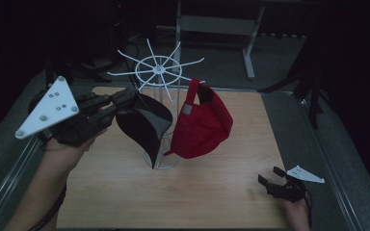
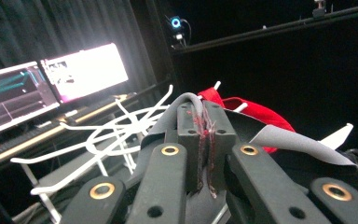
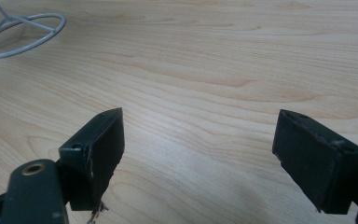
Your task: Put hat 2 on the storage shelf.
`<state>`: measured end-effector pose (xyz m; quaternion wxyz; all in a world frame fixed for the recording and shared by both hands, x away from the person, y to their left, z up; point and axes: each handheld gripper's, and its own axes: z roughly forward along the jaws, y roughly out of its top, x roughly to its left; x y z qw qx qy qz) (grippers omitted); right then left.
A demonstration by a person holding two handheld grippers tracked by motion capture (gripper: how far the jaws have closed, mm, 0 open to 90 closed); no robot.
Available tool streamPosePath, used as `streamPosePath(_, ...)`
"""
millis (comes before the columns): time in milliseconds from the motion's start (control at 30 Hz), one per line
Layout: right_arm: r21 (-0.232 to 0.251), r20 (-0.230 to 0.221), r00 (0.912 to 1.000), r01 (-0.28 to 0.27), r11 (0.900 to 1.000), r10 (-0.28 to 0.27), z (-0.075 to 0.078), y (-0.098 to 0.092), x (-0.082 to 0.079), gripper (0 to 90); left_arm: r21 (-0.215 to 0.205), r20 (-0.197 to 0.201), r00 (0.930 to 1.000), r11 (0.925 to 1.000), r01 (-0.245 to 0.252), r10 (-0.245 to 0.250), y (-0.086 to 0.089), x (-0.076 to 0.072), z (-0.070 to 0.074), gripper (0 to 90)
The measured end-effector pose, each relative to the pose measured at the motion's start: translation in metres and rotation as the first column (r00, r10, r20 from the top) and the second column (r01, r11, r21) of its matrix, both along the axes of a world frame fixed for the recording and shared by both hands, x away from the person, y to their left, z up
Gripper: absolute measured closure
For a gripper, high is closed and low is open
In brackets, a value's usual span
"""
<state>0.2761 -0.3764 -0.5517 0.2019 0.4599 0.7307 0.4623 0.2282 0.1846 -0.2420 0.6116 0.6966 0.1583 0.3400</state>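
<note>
Left tool (image 1: 125, 98): we are seeing it at the middle left of the high view, raised off the surface, its jaws pressed together on the edge of the black cap (image 1: 142, 122); in the left gripper view the two jaws are pinching a fold of grey-lined fabric between them.
Right tool (image 1: 270, 180): we are finding it at the lower right of the high view, low over the wooden surface (image 1: 212, 192), its jaws spread wide with bare wood between them (the right gripper view is making the gap plain).
Black cap: we are seeing it hanging just left of centre, against the white wire rack (image 1: 158, 70), brim pointing down.
Red cap (image 1: 200, 122): we are seeing it hanging on the right side of the rack, touching or nearly touching the black cap.
Rack: it is standing at the centre of the surface, spokes fanning out at the top, ring base (image 3: 14, 35) lying on the wood.
Monitors (image 2: 51, 86): we are noticing two lit screens at the upper left of the left gripper view.
</note>
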Motion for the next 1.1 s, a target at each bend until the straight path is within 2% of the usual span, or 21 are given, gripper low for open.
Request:
streamPosePath(67,0.000,-0.002,1.0000,0.001,1.000,-0.001,0.000,0.000,0.000,16.7,0.011,-0.003,1.0000,0.9999,0.002,-0.002,-0.002,0.002,0.000,88.0)
streamPosePath(233,-0.002,-0.002,1.0000,0.000,1.000,0.000,0.000,0.000,0.000,16.7,0.008,-0.025,0.9997,1.0000,0.006,-0.006,-0.005,0.006,-0.002,87.9)
streamPosePath(400,0.001,-0.002,1.0000,0.003,1.000,-0.003,-0.001,-0.001,0.000,16.7,0.026,-0.034,0.9993,0.9995,0.016,-0.015,-0.010,0.006,-0.012,87.9)
streamPosePath(567,0.002,-0.003,1.0000,0.003,1.000,-0.003,-0.001,-0.001,0.000,16.7,0.009,-0.054,0.9981,0.9996,0.028,-0.028,-0.010,0.008,-0.022,87.7)
streamPosePath(800,0.003,-0.003,1.0000,0.003,1.000,-0.003,-0.001,-0.001,0.000,16.7,0.018,-0.095,0.9952,0.9995,0.025,-0.023,-0.011,0.010,-0.041,87.4)
streamPosePath(900,0.004,-0.004,1.0000,0.004,1.000,-0.004,-0.001,-0.001,0.000,16.7,0.004,-0.111,0.9934,0.9996,0.027,-0.027,-0.009,0.010,-0.048,87.0)
streamPosePath(1000,0.003,-0.004,1.0000,0.004,1.000,-0.004,-0.001,-0.001,0.000,16.7,-0.022,-0.119,0.9922,0.9991,0.037,-0.039,-0.005,0.009,-0.052,83.4)
streamPosePath(1100,0.005,-0.004,1.0000,0.004,1.000,-0.004,-0.001,-0.001,0.000,16.7,-0.038,-0.107,0.9936,0.9987,0.034,-0.038,-0.002,0.006,-0.053,71.3)
